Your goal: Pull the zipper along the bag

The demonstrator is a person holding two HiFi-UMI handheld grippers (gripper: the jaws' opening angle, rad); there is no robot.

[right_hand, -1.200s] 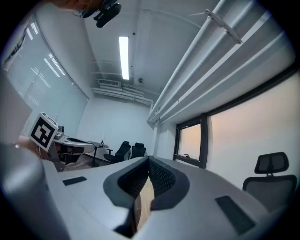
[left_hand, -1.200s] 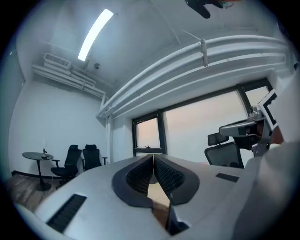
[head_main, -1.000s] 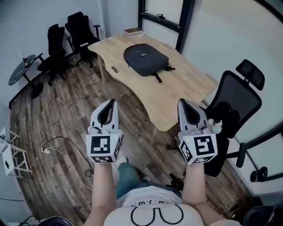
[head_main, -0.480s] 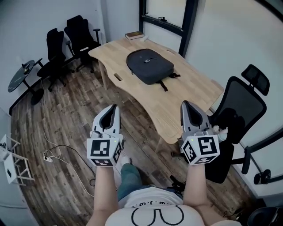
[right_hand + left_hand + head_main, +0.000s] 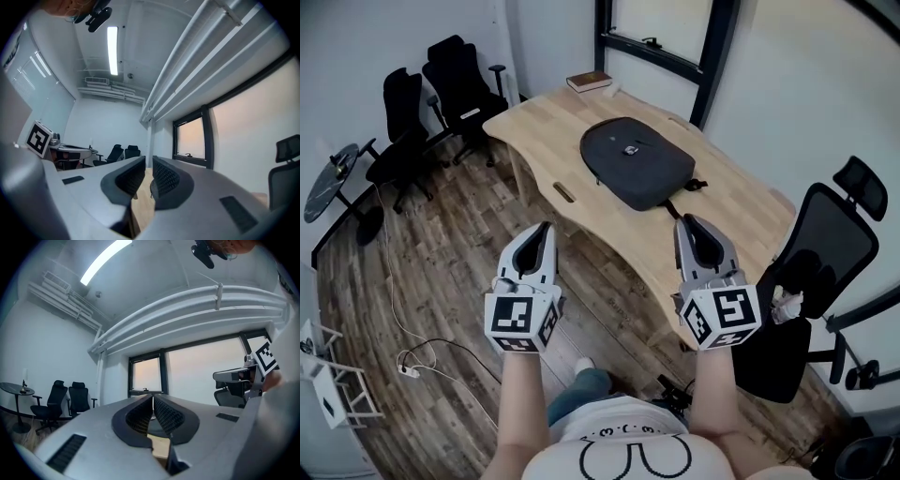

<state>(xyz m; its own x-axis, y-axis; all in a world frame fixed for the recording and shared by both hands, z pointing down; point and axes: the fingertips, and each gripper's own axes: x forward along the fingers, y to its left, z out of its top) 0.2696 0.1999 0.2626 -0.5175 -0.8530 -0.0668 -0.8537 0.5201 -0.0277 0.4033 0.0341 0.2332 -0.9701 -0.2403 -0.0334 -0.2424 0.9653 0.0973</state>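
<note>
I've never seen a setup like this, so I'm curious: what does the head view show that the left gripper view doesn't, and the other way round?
Only the head view: the bag laid out whole on the table, a book, a white cable on the floor. Only the left gripper view: the ceiling light and the left gripper seen along its jaws, shut and empty. Both: black office chairs and the window.

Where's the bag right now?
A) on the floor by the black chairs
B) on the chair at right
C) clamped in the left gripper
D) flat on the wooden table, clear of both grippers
D: the bag lies on the wooden table, ahead of the left gripper and right gripper, touching neither.
</note>
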